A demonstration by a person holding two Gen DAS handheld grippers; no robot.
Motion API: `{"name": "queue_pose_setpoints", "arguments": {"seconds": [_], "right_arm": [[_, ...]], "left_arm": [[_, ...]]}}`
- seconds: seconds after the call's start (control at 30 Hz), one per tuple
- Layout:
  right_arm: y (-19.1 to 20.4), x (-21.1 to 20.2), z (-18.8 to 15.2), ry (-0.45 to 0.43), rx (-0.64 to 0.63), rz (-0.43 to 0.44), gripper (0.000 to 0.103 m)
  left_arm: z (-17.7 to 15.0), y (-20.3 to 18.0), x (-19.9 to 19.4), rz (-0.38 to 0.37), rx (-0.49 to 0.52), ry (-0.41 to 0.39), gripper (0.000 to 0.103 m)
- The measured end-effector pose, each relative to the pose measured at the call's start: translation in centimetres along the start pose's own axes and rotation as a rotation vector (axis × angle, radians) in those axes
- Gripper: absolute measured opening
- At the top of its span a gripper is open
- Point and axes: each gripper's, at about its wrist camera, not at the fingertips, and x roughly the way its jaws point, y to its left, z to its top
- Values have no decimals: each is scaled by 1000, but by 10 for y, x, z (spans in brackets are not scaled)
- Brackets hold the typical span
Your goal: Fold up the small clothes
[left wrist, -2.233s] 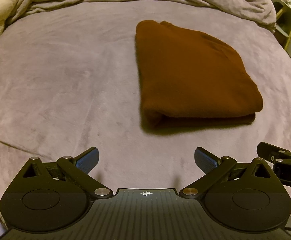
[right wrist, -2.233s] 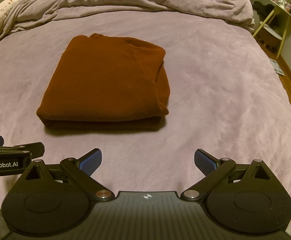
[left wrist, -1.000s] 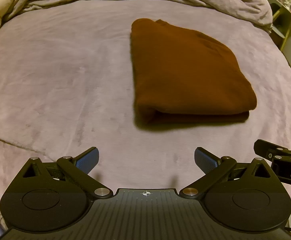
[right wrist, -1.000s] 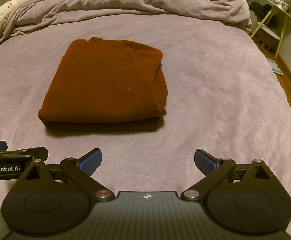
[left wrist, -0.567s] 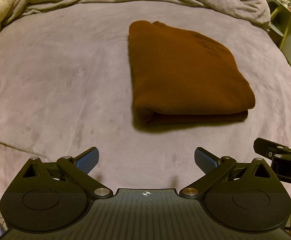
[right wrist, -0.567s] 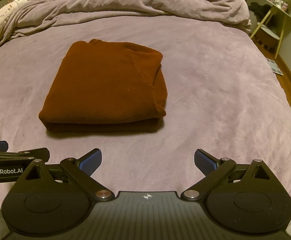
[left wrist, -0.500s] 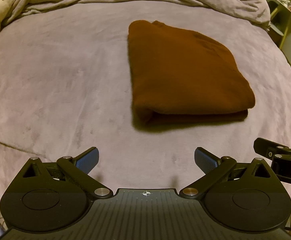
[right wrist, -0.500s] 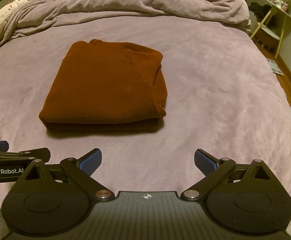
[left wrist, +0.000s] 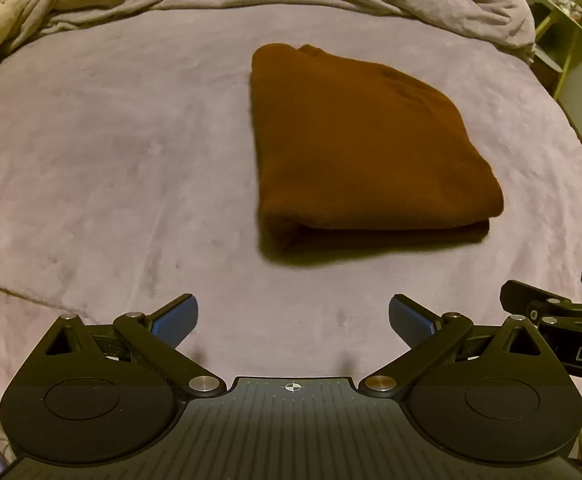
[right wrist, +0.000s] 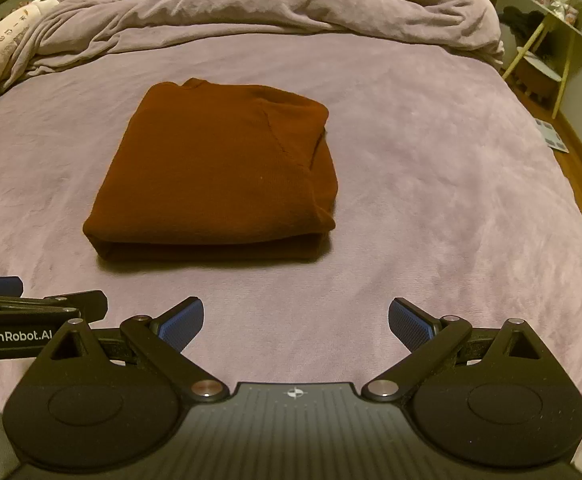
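Garment (left wrist: 363,148) sits a touch farther from both cams vs 2 s ago, otherwise unchanged: rust-brown, folded into a compact rectangle, flat mid-bed on the mauve blanket (left wrist: 111,152). Left gripper (left wrist: 293,320) and right gripper (right wrist: 295,322) are both spread wide, holding nothing, hanging near the garment's front edge w/o touching. Judging by that, this fold looks done. No containers in view.

A big purple bed (right wrist: 431,168) fills the room; a bunched blanket (right wrist: 291,4) at 12 o'clock; a small yellow table (right wrist: 559,36) at 2 o'clock; dim light.
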Motion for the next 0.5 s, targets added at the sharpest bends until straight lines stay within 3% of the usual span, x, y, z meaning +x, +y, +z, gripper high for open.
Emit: {"name": "queue_pose_setpoints", "arguments": {"seconds": [0.5], "right_arm": [[2, -4, 1, -9, -5, -5, 99]], "left_arm": [[-4, -7, -5, 27, 48, -10, 103]]}}
